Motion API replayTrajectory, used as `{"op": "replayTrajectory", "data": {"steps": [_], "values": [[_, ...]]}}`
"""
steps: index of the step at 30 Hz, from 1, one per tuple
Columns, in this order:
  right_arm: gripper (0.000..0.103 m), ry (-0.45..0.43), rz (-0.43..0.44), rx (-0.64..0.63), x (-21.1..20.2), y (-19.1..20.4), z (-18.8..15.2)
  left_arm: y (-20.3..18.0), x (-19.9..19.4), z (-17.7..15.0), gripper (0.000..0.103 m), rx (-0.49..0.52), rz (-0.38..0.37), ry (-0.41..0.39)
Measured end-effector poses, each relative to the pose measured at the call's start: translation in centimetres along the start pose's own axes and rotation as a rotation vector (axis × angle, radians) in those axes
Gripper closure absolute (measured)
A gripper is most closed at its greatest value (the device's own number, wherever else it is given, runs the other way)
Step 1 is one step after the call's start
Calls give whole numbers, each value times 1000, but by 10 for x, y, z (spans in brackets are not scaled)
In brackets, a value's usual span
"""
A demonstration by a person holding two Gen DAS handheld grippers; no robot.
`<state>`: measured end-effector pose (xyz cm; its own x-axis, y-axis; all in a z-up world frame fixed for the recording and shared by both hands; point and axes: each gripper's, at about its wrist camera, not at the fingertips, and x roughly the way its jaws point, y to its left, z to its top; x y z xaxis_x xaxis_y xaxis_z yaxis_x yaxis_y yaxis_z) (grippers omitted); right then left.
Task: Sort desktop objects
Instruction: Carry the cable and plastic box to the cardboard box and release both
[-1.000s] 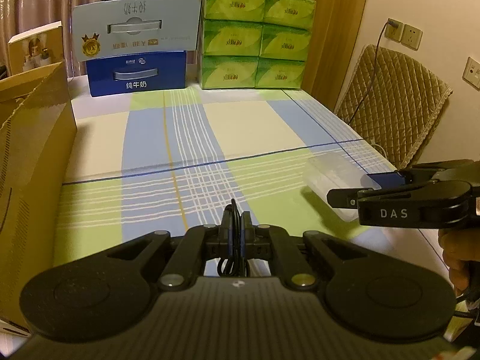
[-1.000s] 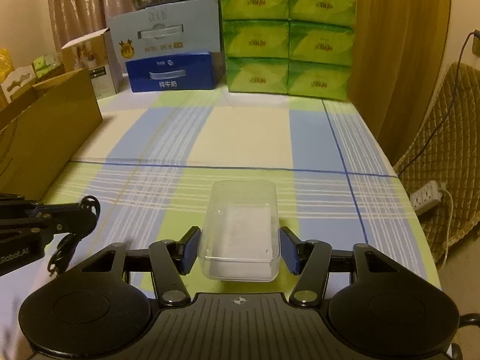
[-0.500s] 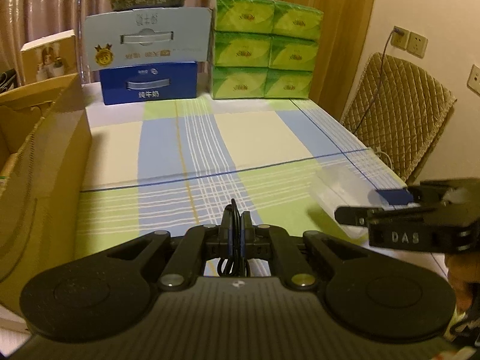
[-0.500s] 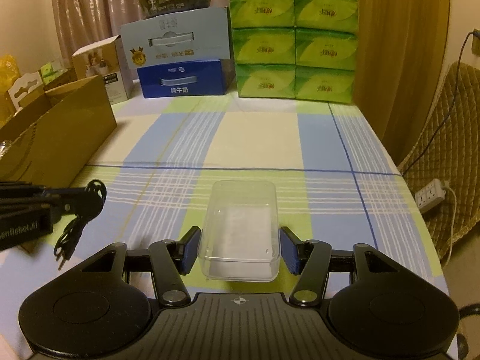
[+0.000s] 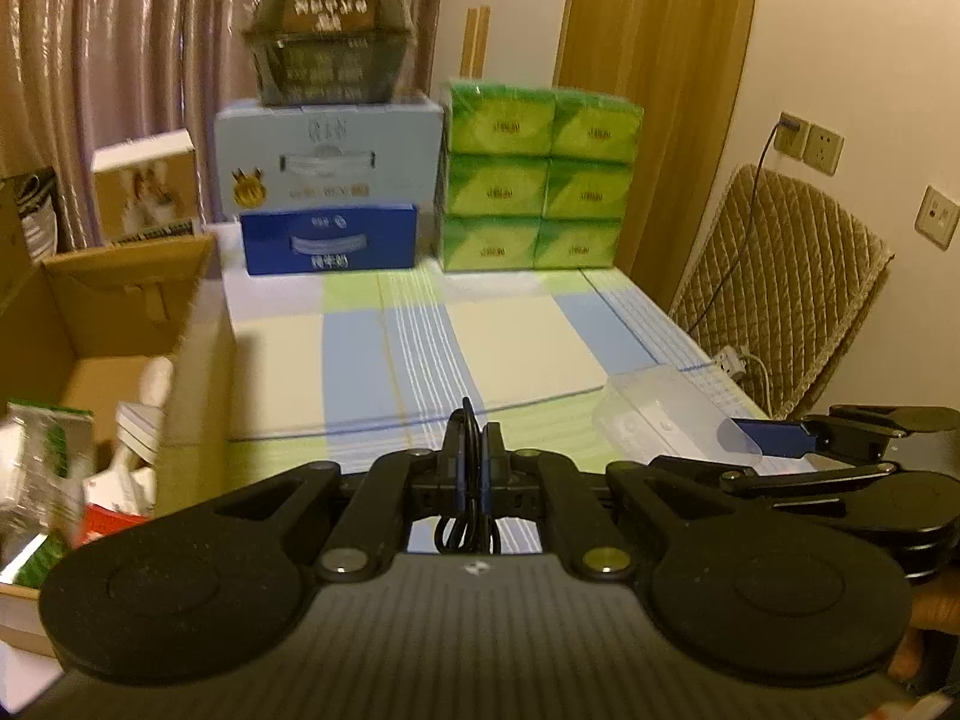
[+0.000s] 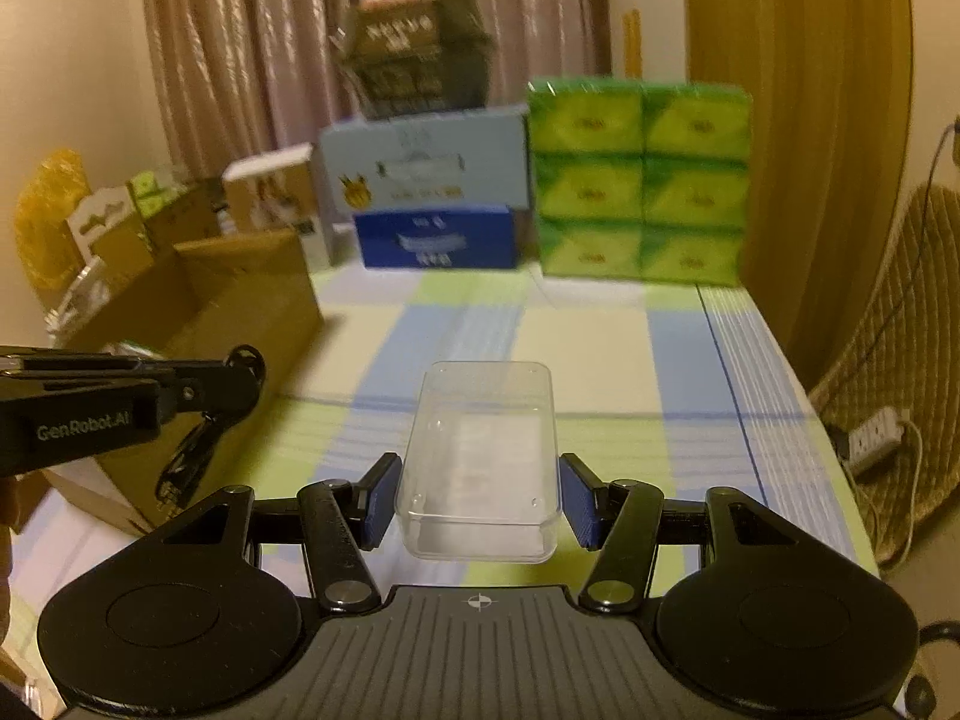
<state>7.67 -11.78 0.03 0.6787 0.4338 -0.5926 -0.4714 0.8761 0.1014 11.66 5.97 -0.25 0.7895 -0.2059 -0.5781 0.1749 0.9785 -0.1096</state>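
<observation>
- Left wrist view: your left gripper (image 5: pixel 471 468) has its fingers pinched tight on a coiled black cable (image 5: pixel 468 516), which hangs in a loop below them, clear of the worktop (image 5: pixel 516 336).
- Same view: the open cardboard box (image 5: pixel 120 324) sits to the left with assorted items already inside; the cable is lifted near its rim but not over the opening yet.
- Same view: the right gripper (image 5: pixel 774 450) shows at the right edge, with the clear plastic tray (image 5: pixel 660 420) at its blue pads.
- Right wrist view: your right gripper (image 6: pixel 477 498) has its fingers set wide on either side of the clear plastic tray (image 6: pixel 480 456). The blue pads look to touch its long walls and the tray appears lifted off the worktop (image 6: pixel 612 360) — so I judge it gripped, though the blur leaves some doubt.
- Same view: the left gripper (image 6: pixel 240 378) shows at the left with the cable (image 6: pixel 192 456) dangling beside the cardboard box (image 6: pixel 240 300).
- Step in hand, as I read it: both items are carried and being sorted — the cable looks headed for the box.
- Next move: bring the left gripper over the opening, lower until the loop clears the rim, then open the fingers. Keep the tray level and well apart from the left gripper.
</observation>
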Motion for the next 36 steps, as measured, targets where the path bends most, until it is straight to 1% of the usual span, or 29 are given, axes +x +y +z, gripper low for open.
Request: {"op": "replayTrajectory", "data": {"steps": [4,9,13,17,19,21,24,29,30,31,33,36], "values": [[50,-35,34,-22,-14,21,13,9,-28,11,101,4,16,-23],[50,-61,104,-45,-20,57,31,34,-67,24,101,-9,46,-52],[50,-74,185,-65,-15,98,48,67,-99,34,101,-17,90,-70],[50,-72,264,-69,0,138,64,117,-129,43,101,-37,157,-78],[50,-58,299,-63,14,158,70,141,-135,46,101,-48,186,-71],[50,-41,324,-56,30,172,74,164,-138,47,101,-66,208,-62],[50,-8,351,-42,55,189,77,195,-130,46,101,-100,215,-45],[50,46,357,-16,97,200,77,231,-94,35,101,-161,190,5],[50,54,358,-11,103,199,76,237,-87,32,99,-179,181,16],[50,62,360,-8,110,200,76,243,-81,29,92,-193,178,17],[50,69,363,-9,117,200,74,252,-74,24,86,-216,178,17],[50,79,374,-10,124,200,71,263,-73,18,86,-248,186,-1]]}}
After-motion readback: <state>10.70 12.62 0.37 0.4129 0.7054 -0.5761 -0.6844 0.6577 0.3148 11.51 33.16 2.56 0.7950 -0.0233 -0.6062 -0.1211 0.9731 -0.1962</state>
